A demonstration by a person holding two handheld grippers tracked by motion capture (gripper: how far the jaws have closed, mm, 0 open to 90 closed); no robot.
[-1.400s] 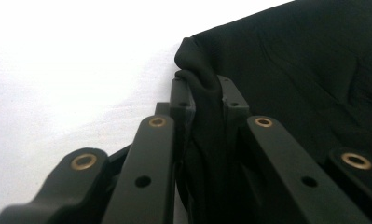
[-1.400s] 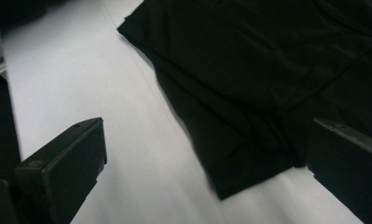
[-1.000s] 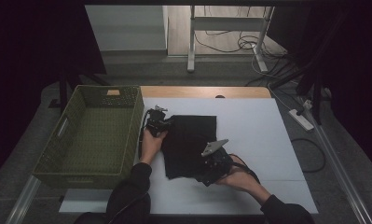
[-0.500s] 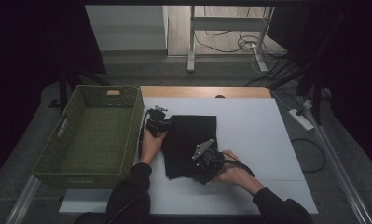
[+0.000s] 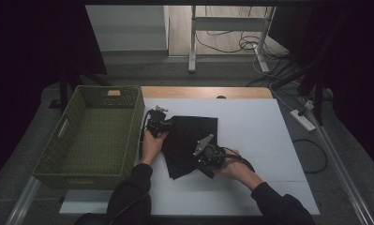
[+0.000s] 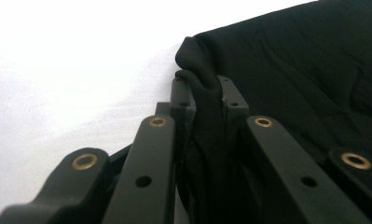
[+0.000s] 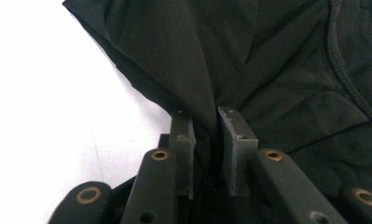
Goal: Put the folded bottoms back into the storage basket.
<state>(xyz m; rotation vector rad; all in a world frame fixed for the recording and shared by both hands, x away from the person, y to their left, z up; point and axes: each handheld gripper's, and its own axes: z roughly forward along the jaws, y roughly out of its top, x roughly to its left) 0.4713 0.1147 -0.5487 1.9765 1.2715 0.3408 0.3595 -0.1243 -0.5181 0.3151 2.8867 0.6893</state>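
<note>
A black cloth lies partly folded on the white table. My left gripper sits at the cloth's far left corner, shut on a pinched-up ridge of fabric; its own view shows the gripper tight around it. My right gripper is at the cloth's near edge. Its jaws have just been closing, and a fold of the cloth now stands squeezed between the pads of the gripper.
A green woven basket stands to the left of the cloth, close to my left hand. A power strip and cables lie off the table's right edge. White tabletop stretches to the right of the cloth.
My right gripper has slid a little to the left onto the cloth's near edge and its jaws have closed on a fold. The left gripper has stayed put, still gripping.
</note>
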